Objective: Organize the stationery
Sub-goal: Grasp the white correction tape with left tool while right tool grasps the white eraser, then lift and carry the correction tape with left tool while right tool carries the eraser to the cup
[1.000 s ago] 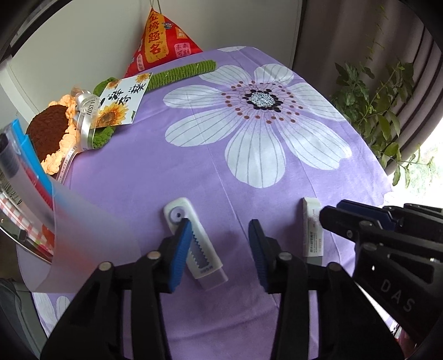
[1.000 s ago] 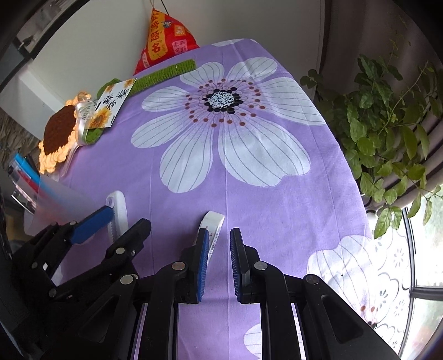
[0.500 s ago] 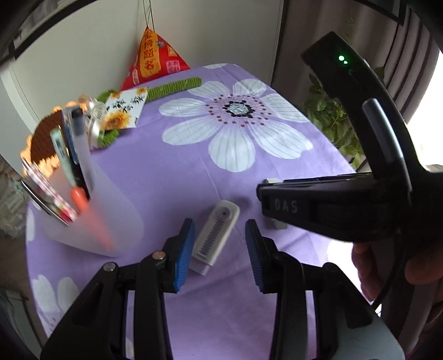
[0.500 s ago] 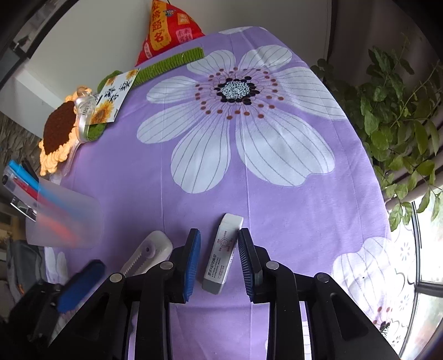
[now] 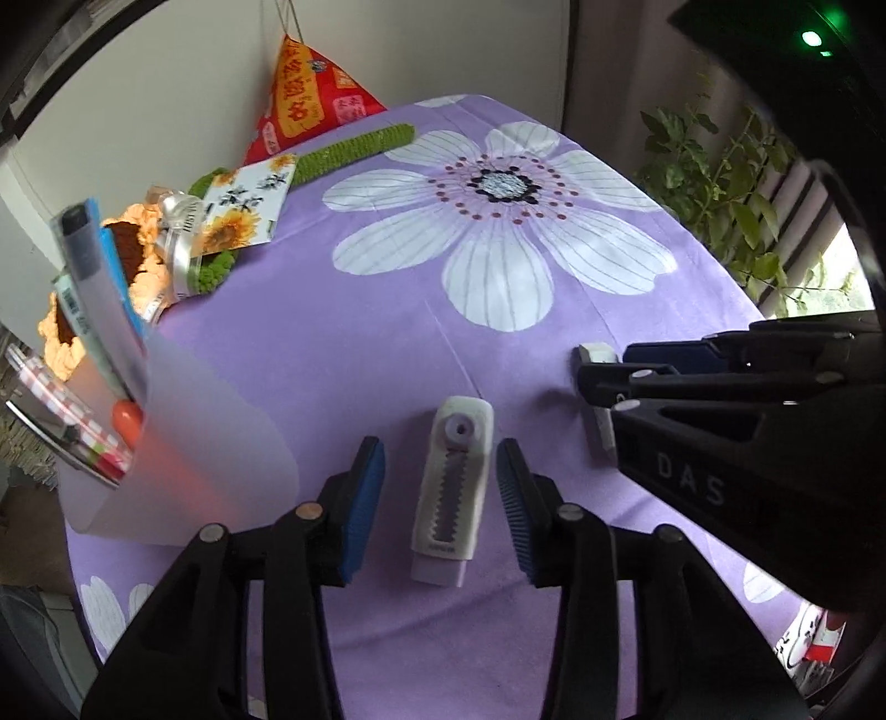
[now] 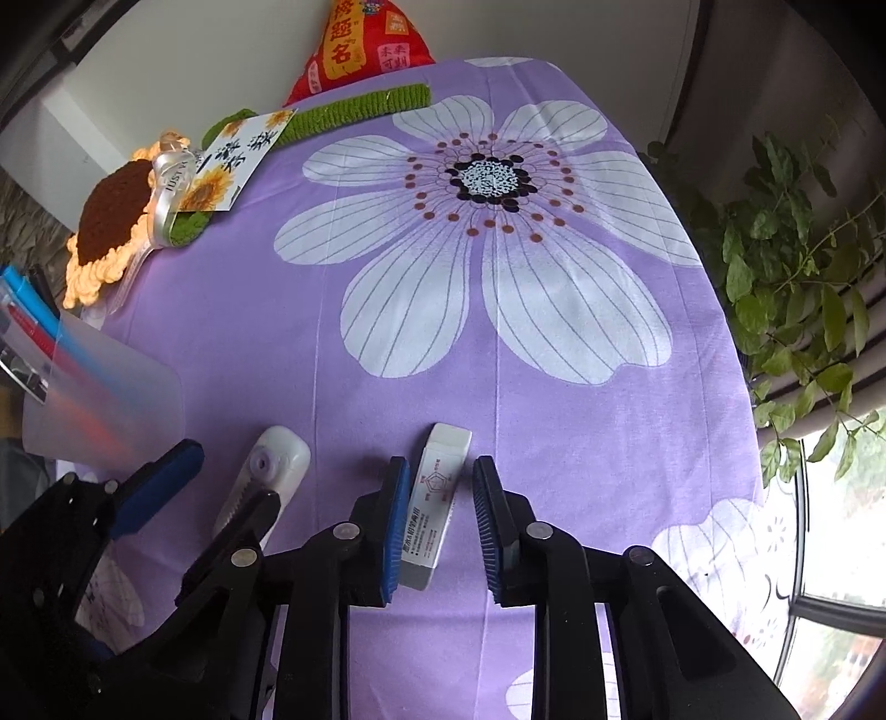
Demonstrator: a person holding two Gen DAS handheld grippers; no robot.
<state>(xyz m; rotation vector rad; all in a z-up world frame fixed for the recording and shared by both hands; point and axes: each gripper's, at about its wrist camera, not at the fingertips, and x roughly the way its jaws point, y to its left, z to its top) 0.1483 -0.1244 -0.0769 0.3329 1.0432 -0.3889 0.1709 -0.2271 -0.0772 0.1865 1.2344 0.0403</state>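
Note:
A white utility knife (image 5: 453, 487) lies on the purple flowered tablecloth (image 5: 360, 343). My left gripper (image 5: 440, 498) is open and straddles it without touching. A white eraser in a printed sleeve (image 6: 433, 505) lies to the knife's right. My right gripper (image 6: 440, 520) is open around the eraser, left pad close to it. The knife also shows in the right wrist view (image 6: 266, 482), and the eraser's end in the left wrist view (image 5: 597, 354). A frosted pen holder (image 5: 166, 437) with pens stands at the left.
A crocheted sunflower with a card (image 6: 166, 194) and a red pouch (image 6: 360, 50) lie at the table's far left. A leafy plant (image 6: 803, 288) stands beyond the right edge. The right gripper body (image 5: 747, 443) fills the right of the left wrist view.
Both grippers have lowered and closed in over their objects. The knife now lies straight between the left jaws, and the eraser sits deeper between the right jaws. Both stay open.

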